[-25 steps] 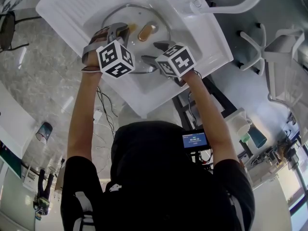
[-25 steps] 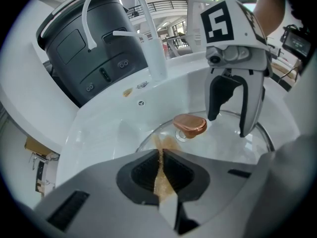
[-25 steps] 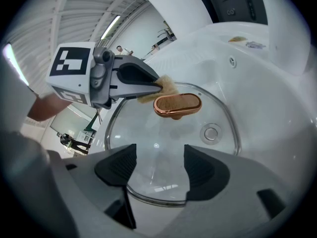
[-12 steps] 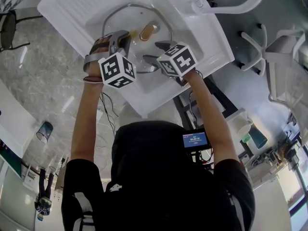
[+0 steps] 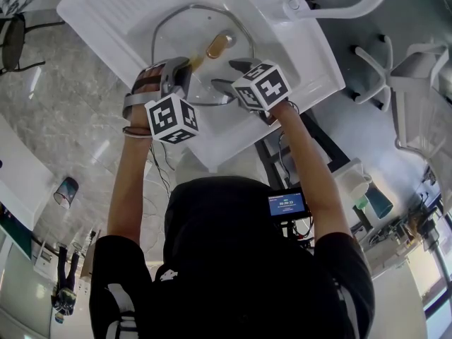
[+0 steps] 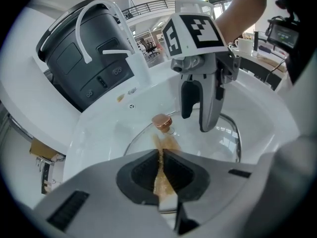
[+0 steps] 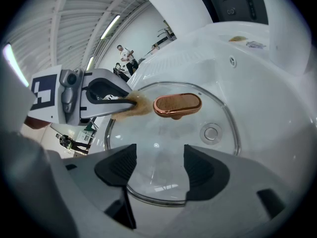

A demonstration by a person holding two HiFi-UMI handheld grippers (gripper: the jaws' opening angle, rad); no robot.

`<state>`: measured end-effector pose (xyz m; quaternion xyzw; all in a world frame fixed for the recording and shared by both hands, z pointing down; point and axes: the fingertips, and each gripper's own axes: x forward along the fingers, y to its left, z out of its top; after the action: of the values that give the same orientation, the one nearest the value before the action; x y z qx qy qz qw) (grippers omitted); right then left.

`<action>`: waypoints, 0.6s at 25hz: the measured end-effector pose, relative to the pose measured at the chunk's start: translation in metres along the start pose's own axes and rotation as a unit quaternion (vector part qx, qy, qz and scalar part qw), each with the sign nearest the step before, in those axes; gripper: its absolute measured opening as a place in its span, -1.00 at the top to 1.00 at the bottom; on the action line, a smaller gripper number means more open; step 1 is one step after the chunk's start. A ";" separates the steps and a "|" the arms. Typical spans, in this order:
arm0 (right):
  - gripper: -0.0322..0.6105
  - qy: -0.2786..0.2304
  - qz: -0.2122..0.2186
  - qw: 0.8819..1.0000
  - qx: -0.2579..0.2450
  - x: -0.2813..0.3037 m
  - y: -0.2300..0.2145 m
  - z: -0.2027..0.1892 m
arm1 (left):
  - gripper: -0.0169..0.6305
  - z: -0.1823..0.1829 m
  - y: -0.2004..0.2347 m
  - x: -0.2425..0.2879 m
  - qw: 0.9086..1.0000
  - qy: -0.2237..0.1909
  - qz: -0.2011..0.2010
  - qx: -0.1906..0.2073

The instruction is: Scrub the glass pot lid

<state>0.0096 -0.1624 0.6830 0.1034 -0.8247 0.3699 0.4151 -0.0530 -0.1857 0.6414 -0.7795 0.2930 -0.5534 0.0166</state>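
A round glass pot lid [image 5: 201,51] with a copper handle [image 5: 217,45] lies in the white sink [image 5: 282,55]. My left gripper [image 5: 185,68] is shut on a thin brown scrubber [image 5: 197,61] whose tip rests on the glass just left of the handle. In the left gripper view the scrubber [image 6: 161,172] is pinched between the jaws, with the handle [image 6: 162,122] beyond it. My right gripper [image 5: 229,76] is open over the lid's near rim. In the right gripper view the glass lid [image 7: 168,148] shows between the open jaws, with the handle [image 7: 177,105] and the scrubber [image 7: 132,105] behind.
A white faucet [image 5: 332,9] arches over the sink's right side, and a ribbed drainboard [image 5: 120,13] lies to the left. The drain [image 7: 211,132] shows through the glass. A dark appliance [image 6: 84,48] stands behind the sink. The sink's walls close in on both grippers.
My left gripper has drawn back toward the person, dragging the scrubber over the glass away from the handle. The right gripper and the lid have hardly moved.
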 end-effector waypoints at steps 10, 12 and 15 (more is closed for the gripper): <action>0.00 -0.001 0.000 1.000 0.000 0.000 0.000 0.000 | 0.89 -0.006 -0.021 -0.018 1.000 -0.001 -0.024 -0.019; 0.00 -0.001 0.000 1.000 0.000 0.000 0.000 0.000 | 0.89 -0.007 -0.023 -0.020 0.999 0.001 -0.033 -0.020; 0.00 -0.001 0.000 1.000 0.000 0.000 -0.001 0.000 | 0.89 -0.008 -0.028 -0.023 0.999 0.005 -0.044 -0.012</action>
<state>0.0097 -0.1628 0.6835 0.1040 -0.8251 0.3700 0.4142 -0.0522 -0.1497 0.6347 -0.7892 0.2646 -0.5540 -0.0186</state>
